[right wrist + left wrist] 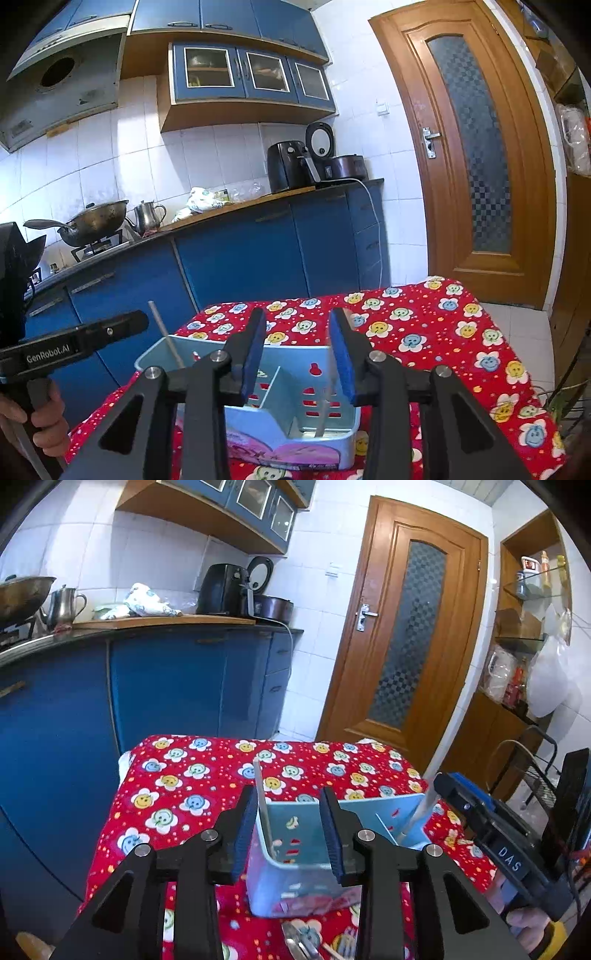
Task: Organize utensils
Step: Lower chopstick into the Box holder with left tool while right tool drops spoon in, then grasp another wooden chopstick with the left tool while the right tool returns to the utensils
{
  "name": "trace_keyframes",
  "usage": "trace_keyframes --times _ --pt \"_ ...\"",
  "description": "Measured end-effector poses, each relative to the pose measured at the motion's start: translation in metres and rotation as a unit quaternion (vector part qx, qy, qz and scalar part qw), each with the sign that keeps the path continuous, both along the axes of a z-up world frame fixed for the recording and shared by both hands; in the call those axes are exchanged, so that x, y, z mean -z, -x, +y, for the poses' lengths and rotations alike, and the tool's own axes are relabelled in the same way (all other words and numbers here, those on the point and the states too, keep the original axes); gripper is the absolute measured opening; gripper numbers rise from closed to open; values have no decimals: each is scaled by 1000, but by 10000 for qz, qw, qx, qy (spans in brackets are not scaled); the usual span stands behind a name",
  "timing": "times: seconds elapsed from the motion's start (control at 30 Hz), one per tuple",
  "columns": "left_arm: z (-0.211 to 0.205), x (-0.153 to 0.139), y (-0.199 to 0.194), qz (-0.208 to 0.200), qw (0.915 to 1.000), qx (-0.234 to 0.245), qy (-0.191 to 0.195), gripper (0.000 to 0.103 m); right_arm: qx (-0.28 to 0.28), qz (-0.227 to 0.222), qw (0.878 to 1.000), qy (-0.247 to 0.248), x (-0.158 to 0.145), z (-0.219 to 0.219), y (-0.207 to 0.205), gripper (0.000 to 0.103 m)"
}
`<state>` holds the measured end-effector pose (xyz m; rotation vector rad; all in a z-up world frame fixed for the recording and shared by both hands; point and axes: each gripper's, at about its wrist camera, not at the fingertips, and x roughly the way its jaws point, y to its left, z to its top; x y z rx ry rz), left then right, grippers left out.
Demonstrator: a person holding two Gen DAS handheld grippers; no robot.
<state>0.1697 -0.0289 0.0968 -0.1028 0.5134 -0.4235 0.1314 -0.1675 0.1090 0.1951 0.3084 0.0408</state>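
Observation:
A light blue utensil holder with two compartments stands on the red smiley tablecloth. A pale chopstick leans in its left compartment. A second pale chopstick stands in the right compartment, just below my right gripper's fingers, which are apart with nothing between them. My left gripper is open and empty above the left compartment. A metal utensil lies on the cloth in front of the holder.
Blue kitchen cabinets run along the left behind the table. A wooden door is at the back right. A wire rack stands right of the table. A wok and kettle sit on the counter.

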Motion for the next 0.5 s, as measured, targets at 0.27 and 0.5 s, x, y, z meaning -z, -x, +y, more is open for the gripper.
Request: trace_keyframes --times 0.27,0.5 --pt "9 -5 29 107 9998 61 -143 38 -80 85 9997 228 -21 6 36 39" --pt "18 10 48 561 9983 154 -96 39 -101 414 9989 202 -19 5 62 39"
